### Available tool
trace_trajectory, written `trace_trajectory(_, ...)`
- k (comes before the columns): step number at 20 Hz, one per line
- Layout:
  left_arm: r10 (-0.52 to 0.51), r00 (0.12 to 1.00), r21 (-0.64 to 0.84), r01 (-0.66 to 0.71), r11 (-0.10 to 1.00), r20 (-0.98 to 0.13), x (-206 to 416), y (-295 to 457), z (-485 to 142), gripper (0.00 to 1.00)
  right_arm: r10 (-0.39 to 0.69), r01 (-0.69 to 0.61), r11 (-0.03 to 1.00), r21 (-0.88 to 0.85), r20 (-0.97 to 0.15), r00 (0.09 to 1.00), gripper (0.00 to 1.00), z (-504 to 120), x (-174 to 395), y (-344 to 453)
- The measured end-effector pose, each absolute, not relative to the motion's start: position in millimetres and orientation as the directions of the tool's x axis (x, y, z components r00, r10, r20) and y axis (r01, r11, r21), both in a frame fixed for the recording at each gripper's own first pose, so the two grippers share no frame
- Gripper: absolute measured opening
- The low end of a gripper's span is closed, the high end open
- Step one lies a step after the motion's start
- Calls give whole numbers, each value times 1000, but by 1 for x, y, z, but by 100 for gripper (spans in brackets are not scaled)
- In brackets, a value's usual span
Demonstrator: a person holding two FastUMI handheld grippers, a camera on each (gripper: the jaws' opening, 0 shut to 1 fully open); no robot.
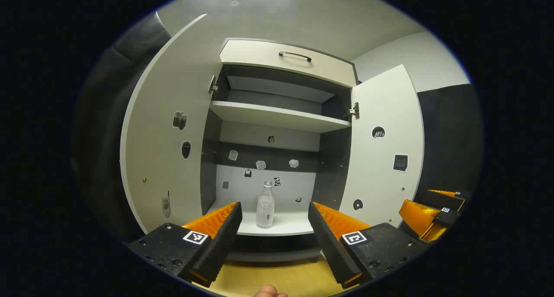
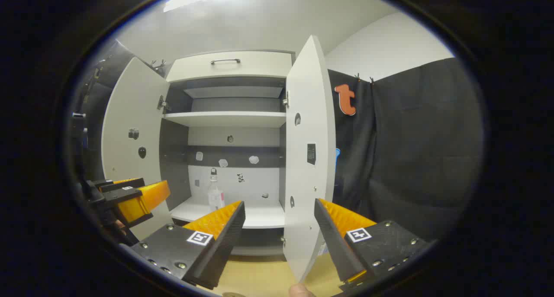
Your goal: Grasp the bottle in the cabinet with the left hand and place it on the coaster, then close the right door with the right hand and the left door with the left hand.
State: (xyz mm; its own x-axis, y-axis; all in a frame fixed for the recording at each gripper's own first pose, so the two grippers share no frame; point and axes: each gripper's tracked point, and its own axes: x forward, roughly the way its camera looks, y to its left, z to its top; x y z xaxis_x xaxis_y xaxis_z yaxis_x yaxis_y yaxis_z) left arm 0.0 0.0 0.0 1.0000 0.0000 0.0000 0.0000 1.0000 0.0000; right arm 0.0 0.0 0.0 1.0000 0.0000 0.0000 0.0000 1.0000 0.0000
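left gripper [image 1: 273, 217]: fingers spread wide, nothing between them, aimed straight into the open cabinet [image 1: 277, 115]. bottle [image 1: 265, 204] stands upright on the bottom shelf [image 1: 277, 227], near its front edge, seen in the gap between the fingers but well apart from them. left door [image 1: 164, 150] and right door [image 1: 385, 150] both swung open. drawer [image 1: 288, 61] above is closed.

right gripper [image 2: 279, 217]: fingers also spread wide and empty, straddling the edge of the right door [image 2: 309, 158], apparently without touching it, though the fisheye makes that hard to judge. bottle [image 2: 215, 194] shows at the left of the bottom shelf in the right gripper view. left gripper [image 2: 138, 199] shows at lower left, in front of the left door [image 2: 130, 132]. wooden tabletop [image 2: 259, 275] lies below the cabinet.
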Motion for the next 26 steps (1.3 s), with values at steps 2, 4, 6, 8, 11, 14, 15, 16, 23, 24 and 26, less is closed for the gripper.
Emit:
trace_trajectory(2, -4, 1000, 5, 4, 1000, 0, -1, -1, -1, 96, 3, -3, 1000, -2, -2, 1000, 93, -1, -1, 1)
trace_trajectory(4, -7, 1000, 8, 7, 1000, 1, -1, -1, -3, 96, 4, -4, 1000, -4, -4, 1000, 93, -1, -1, 1)
trace_trajectory(6, -15, 1000, 5, 15, 1000, -3, -1, -2, -4, 96, -4, 4, 1000, -12, -1, 1000, 96, 0, -2, 0)
trace_trajectory(8, -26, 1000, 2, 26, 1000, -8, 1, -4, -6, 96, -12, 12, 1000, -10, 4, 1000, 96, 0, -3, -1)
trace_trajectory(11, -41, 999, 10, 42, 999, -5, 2, -5, -5, 96, -32, 32, 999, -5, 10, 999, 96, 1, -6, -6)
trace_trajectory(14, -54, 999, 14, 54, 998, 0, 3, -7, -4, 96, -42, 42, 999, 1, 8, 999, 96, 2, -8, -8)
trace_trajectory(15, -58, 998, 15, 58, 998, 0, 3, -8, -4, 96, -45, 45, 999, 0, 11, 999, 96, 2, -9, -9)
trace_trajectory(16, -60, 998, 20, 60, 998, 1, 3, -9, -4, 96, -49, 49, 999, 0, 12, 999, 96, 2, -10, -10)
trace_trajectory(23, -49, 999, 25, 49, 998, 16, 16, -4, -3, 96, -69, 69, 998, -6, 26, 997, 96, 2, -14, -13)
trace_trajectory(24, -41, 999, 24, 40, 999, 23, 21, 0, -4, 96, -69, 69, 998, -7, 25, 997, 96, 0, -14, -13)
trace_trajectory(26, -19, 999, 40, 18, 999, 27, 31, 7, -9, 96, -68, 69, 998, -15, 22, 997, 96, -4, -13, -9)
